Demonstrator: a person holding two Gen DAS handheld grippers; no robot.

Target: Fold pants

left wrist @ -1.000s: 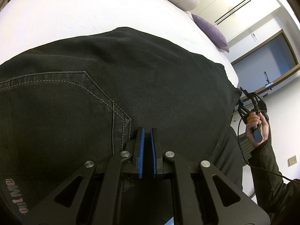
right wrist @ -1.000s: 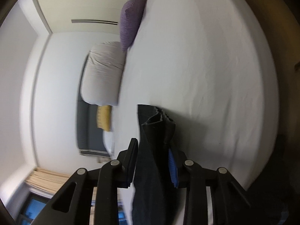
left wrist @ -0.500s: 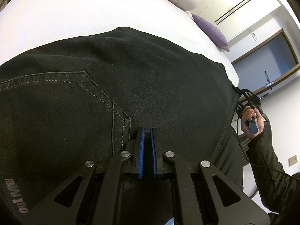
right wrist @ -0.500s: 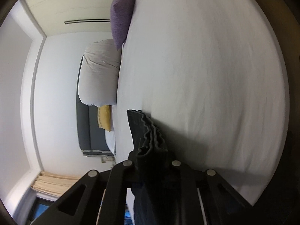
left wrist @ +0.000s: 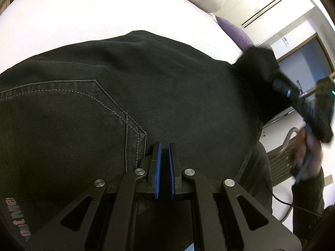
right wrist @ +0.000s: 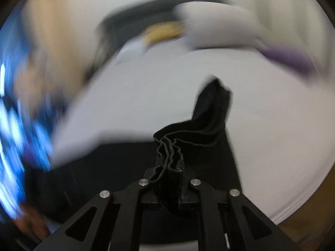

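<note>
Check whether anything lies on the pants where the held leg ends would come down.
Nothing visible does. The right gripper is shut on the bunched leg ends; the pants on the bed lie bare. The left gripper rests near the pocket.

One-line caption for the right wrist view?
Right gripper clamps bunched hem of black pants over the white bed, background motion-blurred.

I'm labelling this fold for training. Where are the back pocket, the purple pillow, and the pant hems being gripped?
back pocket [left wrist: 69,115], left wrist view, pocket panel.
purple pillow [left wrist: 236,33], left wrist view, its top.
pant hems [right wrist: 170,156], right wrist view, bunched edges.
</note>
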